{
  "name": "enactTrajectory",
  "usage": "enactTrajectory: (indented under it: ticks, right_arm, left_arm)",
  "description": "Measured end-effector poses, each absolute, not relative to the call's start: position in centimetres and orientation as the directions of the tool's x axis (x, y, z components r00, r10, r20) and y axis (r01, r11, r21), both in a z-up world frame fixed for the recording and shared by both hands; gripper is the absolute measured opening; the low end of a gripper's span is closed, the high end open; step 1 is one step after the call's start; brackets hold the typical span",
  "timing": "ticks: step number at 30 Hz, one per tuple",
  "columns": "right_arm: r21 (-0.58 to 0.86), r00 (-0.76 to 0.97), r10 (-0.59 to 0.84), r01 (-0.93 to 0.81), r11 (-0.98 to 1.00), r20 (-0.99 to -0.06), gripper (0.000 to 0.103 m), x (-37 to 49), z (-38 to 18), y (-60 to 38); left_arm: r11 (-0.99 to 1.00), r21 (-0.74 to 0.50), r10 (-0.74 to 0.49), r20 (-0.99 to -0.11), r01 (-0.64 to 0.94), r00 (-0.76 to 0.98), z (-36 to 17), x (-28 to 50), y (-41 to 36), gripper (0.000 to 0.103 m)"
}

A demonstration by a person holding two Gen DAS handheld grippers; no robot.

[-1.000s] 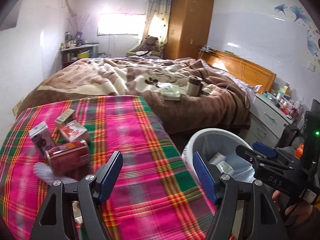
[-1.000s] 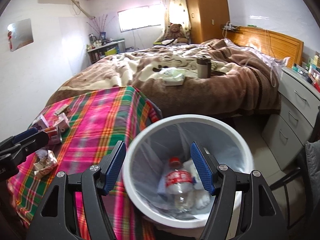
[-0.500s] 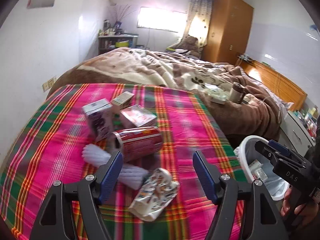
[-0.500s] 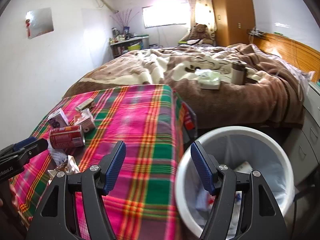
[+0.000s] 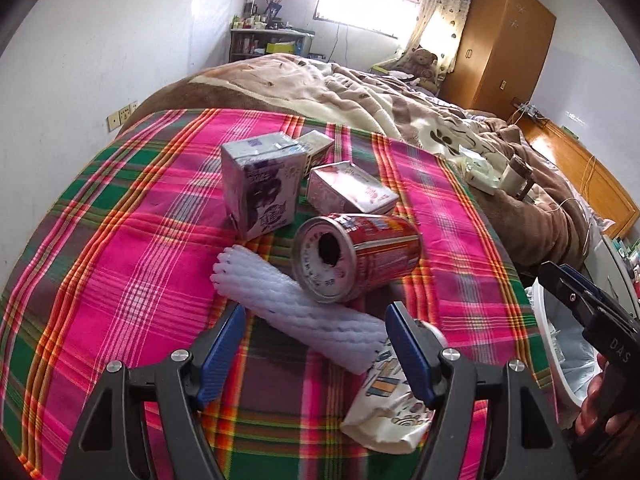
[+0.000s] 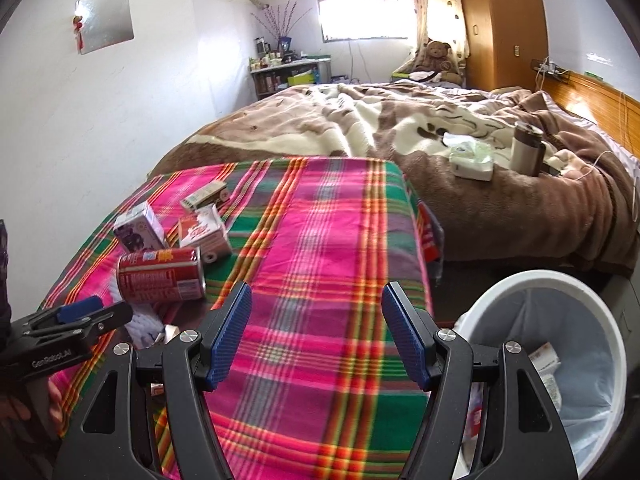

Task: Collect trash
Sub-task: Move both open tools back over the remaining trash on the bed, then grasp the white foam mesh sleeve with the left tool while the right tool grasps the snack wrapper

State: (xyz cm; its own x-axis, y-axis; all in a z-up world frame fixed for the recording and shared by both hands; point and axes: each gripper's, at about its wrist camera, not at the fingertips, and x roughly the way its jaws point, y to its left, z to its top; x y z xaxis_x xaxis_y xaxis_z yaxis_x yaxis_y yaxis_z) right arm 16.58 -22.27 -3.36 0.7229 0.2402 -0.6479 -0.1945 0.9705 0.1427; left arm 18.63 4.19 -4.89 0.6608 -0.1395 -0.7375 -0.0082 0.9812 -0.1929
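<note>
Left wrist view now looks down on the litter instead of the bin: a second ago the left gripper [image 5: 312, 340] hung over the edge of the pink and green plaid cloth [image 5: 120, 260], with the rubbish far off at the lower left of the frame. Now its blue-padded fingers [image 5: 222, 344] stand apart and empty, straddling the white foam net sleeve [image 5: 304, 316] in the lower middle. Just above the sleeve lies the red drinks can on its side [image 5: 356, 256], open end toward the camera. Above that sit the purple and white drink carton [image 5: 260, 188] and the pink and white carton [image 5: 352, 192]. A crumpled printed wrapper [image 5: 384, 404] lies at the lower right, partly behind the right finger.

From the right wrist, the right gripper [image 6: 316, 336] has swung off the white plastic bin with its pale liner [image 6: 560, 352], which now sits in the lower right corner. Its fingers are also apart, holding nothing, over bare cloth.

My reading is that a drop has been made and the next pick is starting, most likely the foam sleeve. It looks soft and may squash or slip as the fingers close.
</note>
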Motion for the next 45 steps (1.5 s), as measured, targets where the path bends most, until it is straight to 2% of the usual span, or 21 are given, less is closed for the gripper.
enactTrajectory:
  ticks: [4,7,12,16,22,25,31,33,35,45]
  right_arm:
    - [0.155,0.682,0.270,-0.225,0.962,-0.680,0.069,16.2,-4.5,-20.7]
    - [0.170,0.655,0.295,-0.248,0.954,-0.695,0.069,15.9,-5.0,-19.7]
    - [0.204,0.604,0.345,-0.291,0.935,-0.718,0.069,15.2,-5.8,-18.1]
    - [0.205,0.569,0.361,-0.321,0.925,-0.739,0.069,14.7,-6.5,-16.7]
    - [0.230,0.535,0.395,-0.348,0.909,-0.747,0.069,14.3,-6.8,-15.2]
    - [0.249,0.513,0.411,-0.356,0.901,-0.754,0.069,14.3,-7.0,-14.6]
    - [0.300,0.478,0.446,-0.352,0.887,-0.757,0.069,14.2,-7.4,-13.6]
    - [0.292,0.486,0.436,-0.345,0.892,-0.758,0.063,14.1,-7.4,-13.2]
    - [0.292,0.483,0.432,-0.340,0.894,-0.762,0.040,14.2,-7.4,-13.0]
    - [0.296,0.519,0.417,-0.303,0.906,-0.746,0.040,14.3,-7.0,-14.0]
  left_arm:
    - [0.981,-0.194,-0.134,-0.763,-0.027,0.633,-6.0,19.5,5.4,0.072]
    - [0.963,-0.270,-0.197,-0.763,-0.027,0.616,-6.6,20.0,6.3,0.072]
    - [0.946,-0.320,-0.230,-0.768,-0.046,0.598,-7.3,21.1,7.2,0.072]
    - [0.957,-0.284,-0.193,-0.763,-0.052,0.617,-6.8,21.2,7.4,0.072]
    - [0.949,-0.306,-0.199,-0.767,-0.075,0.610,-7.3,21.0,9.0,0.074]
    - [0.967,-0.241,-0.138,-0.770,-0.083,0.623,-6.8,20.5,9.4,0.074]
    - [0.971,-0.207,-0.094,-0.784,-0.116,0.613,-7.0,19.4,11.9,0.074]
    - [0.968,-0.216,-0.095,-0.788,-0.128,0.609,-7.0,19.2,12.8,0.074]
    - [0.961,-0.245,-0.117,-0.781,-0.130,0.613,-7.0,19.1,13.5,0.074]
    - [0.906,-0.414,-0.274,-0.733,-0.089,0.623,-6.4,20.8,12.9,0.073]
